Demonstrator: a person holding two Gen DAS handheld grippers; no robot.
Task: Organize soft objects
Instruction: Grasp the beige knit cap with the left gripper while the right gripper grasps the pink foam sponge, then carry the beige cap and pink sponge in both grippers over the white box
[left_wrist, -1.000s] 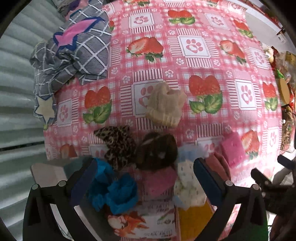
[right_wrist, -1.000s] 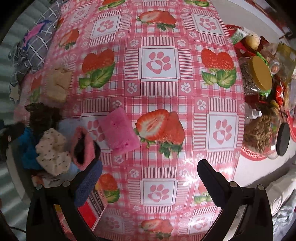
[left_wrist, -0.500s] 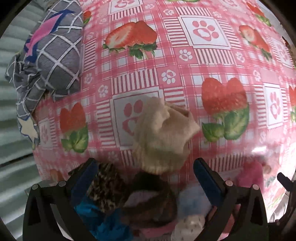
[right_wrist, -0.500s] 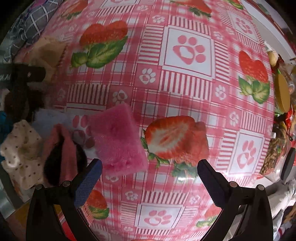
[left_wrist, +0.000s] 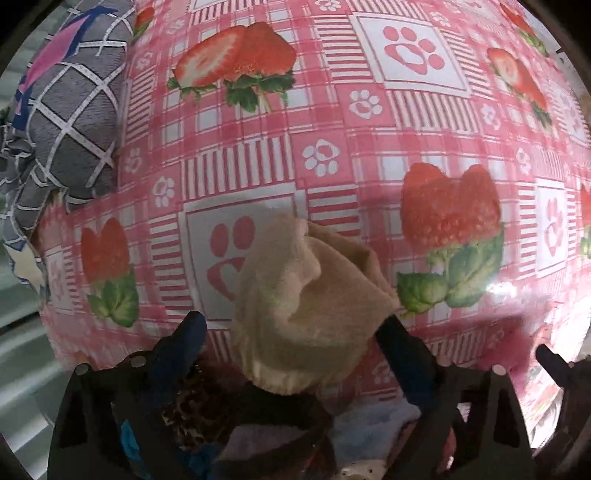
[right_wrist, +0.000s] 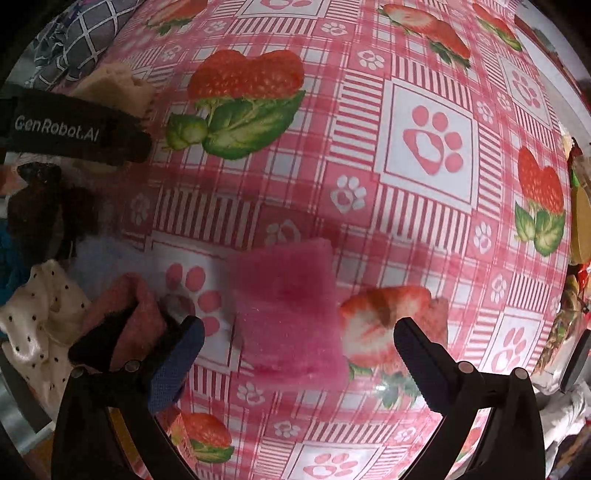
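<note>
Beige fuzzy cloth (left_wrist: 310, 306) crumpled between closing left claw (left_wrist: 295, 339) fingers.

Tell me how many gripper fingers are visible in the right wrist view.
3: the right gripper's two blue-padded fingers at the bottom, plus one black finger of the left gripper at upper left; its other finger is hidden.

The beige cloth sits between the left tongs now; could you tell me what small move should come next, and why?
Probably finish closing the left tongs on the beige cloth. Its jaws have just been closing, the cloth bulges between them on the tablecloth, yet the left pad still looks clear of it.
</note>
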